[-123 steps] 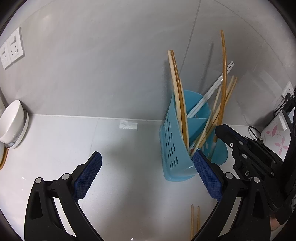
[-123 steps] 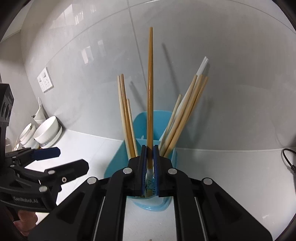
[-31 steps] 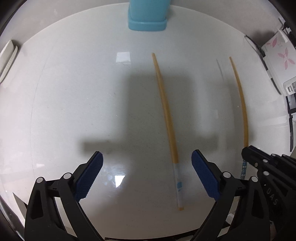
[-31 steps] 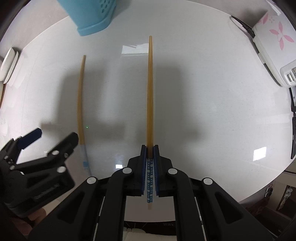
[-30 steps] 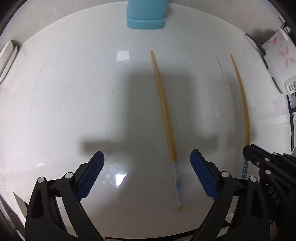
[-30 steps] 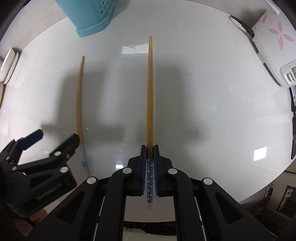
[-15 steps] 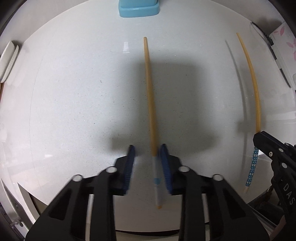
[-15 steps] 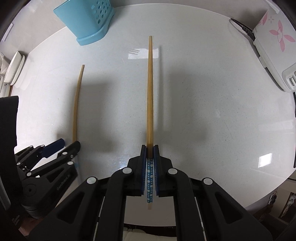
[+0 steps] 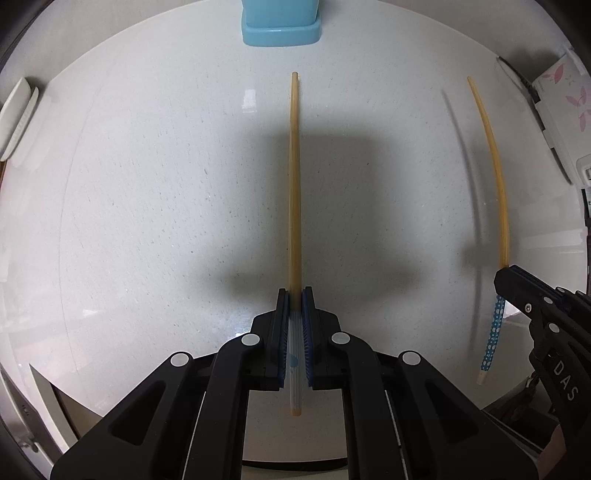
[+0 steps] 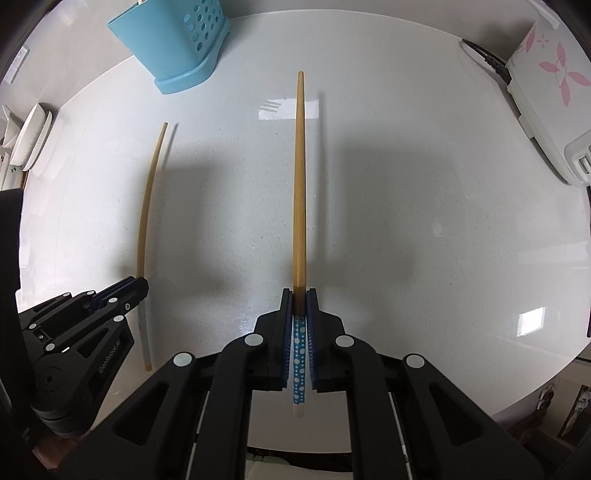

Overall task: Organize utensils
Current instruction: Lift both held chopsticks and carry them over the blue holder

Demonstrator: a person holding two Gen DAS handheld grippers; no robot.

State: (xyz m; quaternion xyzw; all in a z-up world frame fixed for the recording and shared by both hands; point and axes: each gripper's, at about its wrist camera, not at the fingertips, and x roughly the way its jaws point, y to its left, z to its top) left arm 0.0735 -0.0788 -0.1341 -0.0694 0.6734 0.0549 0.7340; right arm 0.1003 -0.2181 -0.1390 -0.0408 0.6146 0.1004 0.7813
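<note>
My left gripper (image 9: 294, 295) is shut on a wooden chopstick with a pale striped handle (image 9: 294, 184), held just above the white counter and pointing at the blue utensil holder (image 9: 280, 22). My right gripper (image 10: 300, 295) is shut on a second chopstick with a blue dotted handle (image 10: 300, 177), also above the counter. Each gripper shows in the other's view: the right gripper (image 9: 506, 275) at the far right, the left gripper (image 10: 136, 286) at the lower left. The holder (image 10: 177, 40) stands at the back left in the right wrist view.
White bowls and plates (image 10: 31, 136) are stacked at the left edge of the counter (image 10: 424, 203). A white appliance with pink flowers (image 10: 550, 81) and its black cable sit at the right. The counter's front edge runs just below both grippers.
My left gripper was open over the striped-handle chopstick lying on the counter; it has closed on it. My right gripper stays shut on the dotted-handle chopstick and has risen slightly.
</note>
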